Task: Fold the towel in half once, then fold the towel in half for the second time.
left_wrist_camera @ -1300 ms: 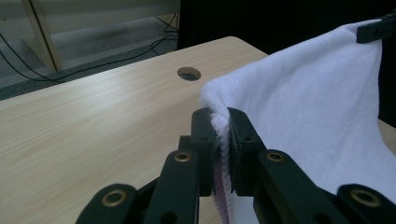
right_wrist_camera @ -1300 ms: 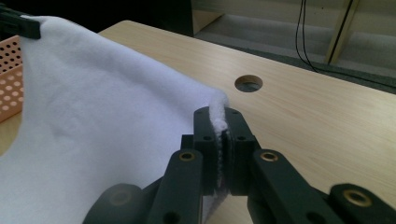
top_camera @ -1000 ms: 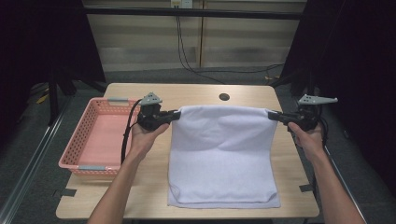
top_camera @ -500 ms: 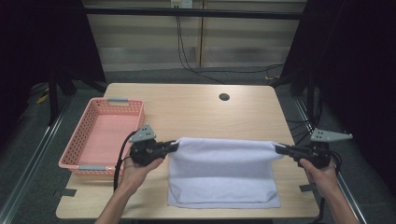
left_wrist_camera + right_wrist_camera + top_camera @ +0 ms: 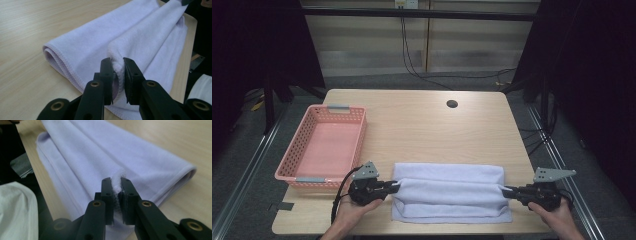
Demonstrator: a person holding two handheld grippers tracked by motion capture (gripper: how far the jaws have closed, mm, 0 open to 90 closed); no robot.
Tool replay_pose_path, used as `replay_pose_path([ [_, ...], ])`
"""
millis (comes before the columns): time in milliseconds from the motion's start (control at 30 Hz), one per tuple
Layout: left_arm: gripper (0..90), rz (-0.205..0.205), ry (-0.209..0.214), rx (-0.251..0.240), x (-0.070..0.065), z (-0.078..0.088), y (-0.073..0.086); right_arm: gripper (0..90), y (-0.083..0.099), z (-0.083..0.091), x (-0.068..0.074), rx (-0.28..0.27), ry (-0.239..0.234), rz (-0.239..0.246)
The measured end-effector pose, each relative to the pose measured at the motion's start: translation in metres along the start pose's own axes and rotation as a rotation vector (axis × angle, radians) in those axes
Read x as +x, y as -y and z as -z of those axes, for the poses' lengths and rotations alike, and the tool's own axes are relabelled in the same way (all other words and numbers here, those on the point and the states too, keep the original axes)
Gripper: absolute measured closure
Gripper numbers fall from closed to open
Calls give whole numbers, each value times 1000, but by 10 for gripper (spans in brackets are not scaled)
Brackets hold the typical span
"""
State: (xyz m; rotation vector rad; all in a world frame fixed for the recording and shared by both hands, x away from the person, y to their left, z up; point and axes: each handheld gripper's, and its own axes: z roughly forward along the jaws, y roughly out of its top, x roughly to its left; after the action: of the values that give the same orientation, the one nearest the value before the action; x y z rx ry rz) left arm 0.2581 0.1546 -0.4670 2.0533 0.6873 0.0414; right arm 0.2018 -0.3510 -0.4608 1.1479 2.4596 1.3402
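From my station the high view is evenly lit from overhead: the table (image 5: 422, 125) reads bright and soft-shadowed while the room around it sinks into near black, and the picture is a little grainy. In both gripper views I get the towel (image 5: 150, 42) pale and washed toward lilac. The black jaws up close are soft and out of focus, and the far tabletop blurs away without glare.
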Motion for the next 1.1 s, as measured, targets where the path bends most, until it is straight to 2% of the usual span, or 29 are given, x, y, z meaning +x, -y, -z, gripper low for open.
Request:
replay_pose_path([
  [33, 780, 4, 6, -2, -2, 1, 3, 810, 3, -1, 1, 11, -5, 0],
  [67, 771, 12, 20, 16, -3, 1, 6, 805, 7, -1, 1, 17, -8, 0],
  [133, 758, 2, 21, 32, -8, 3, 13, 783, 11, 1, 4, 41, -12, 9],
  [267, 732, 5, 68, 48, -15, 13, 23, 728, 15, 9, 14, 45, -42, 38],
  [300, 714, 3, 75, 36, -16, 17, 25, 701, 15, 11, 17, 46, -47, 41],
  [400, 613, 14, 63, -5, -17, 26, 25, 592, 14, 17, 23, 70, -67, 45],
  [433, 572, 10, 61, -19, -16, 28, 23, 563, 14, 17, 25, 61, -45, 56],
  [467, 557, 20, 58, -35, -15, 28, 22, 537, 12, 18, 25, 32, -16, 38],
  [500, 549, 22, 55, -48, -13, 27, 19, 533, 10, 17, 24, 17, -14, 31],
  [533, 549, 24, 49, -46, -11, 24, 16, 533, 8, 16, 23, 3, -20, 26],
  [567, 551, 24, 20, -36, -9, 20, 13, 525, 5, 14, 22, -14, -11, 21],
  [600, 559, 30, 12, -26, -8, 15, 10, 513, 2, 11, 21, -20, -4, 5],
  [667, 575, 16, 0, -3, -5, 4, 4, 512, -3, 1, 19, -29, 15, 2],
  [733, 581, 38, -9, 28, -1, -8, -1, 506, -6, -10, 17, -25, 28, -23],
  [767, 583, 36, -11, 41, 1, -13, -3, 505, -7, -16, 15, -22, 30, -29],
  [833, 588, 14, -17, 71, 4, -22, -7, 495, -8, -26, 13, -3, 51, -46],
  [867, 588, 6, -36, 90, 7, -29, -10, 487, -8, -31, 12, 4, 54, -56],
  [933, 571, -22, -73, 119, 13, -39, -13, 455, -9, -42, 8, 43, 50, -72],
  [967, 556, -26, -84, 119, 15, -42, -13, 444, -11, -47, 6, 71, 30, -80],
  [1000, 554, -4, -79, 129, 19, -45, -13, 443, -11, -51, 5, 83, 21, -81],
  [1033, 547, 13, -65, 138, 21, -47, -13, 430, -12, -56, 4, 85, 46, -74],
  [1067, 535, -5, -72, 159, 22, -49, -12, 418, -13, -61, 2, 97, 50, -73],
  [1100, 531, -1, -72, 157, 21, -51, -11, 427, -14, -67, 1, 113, 57, -62],
])
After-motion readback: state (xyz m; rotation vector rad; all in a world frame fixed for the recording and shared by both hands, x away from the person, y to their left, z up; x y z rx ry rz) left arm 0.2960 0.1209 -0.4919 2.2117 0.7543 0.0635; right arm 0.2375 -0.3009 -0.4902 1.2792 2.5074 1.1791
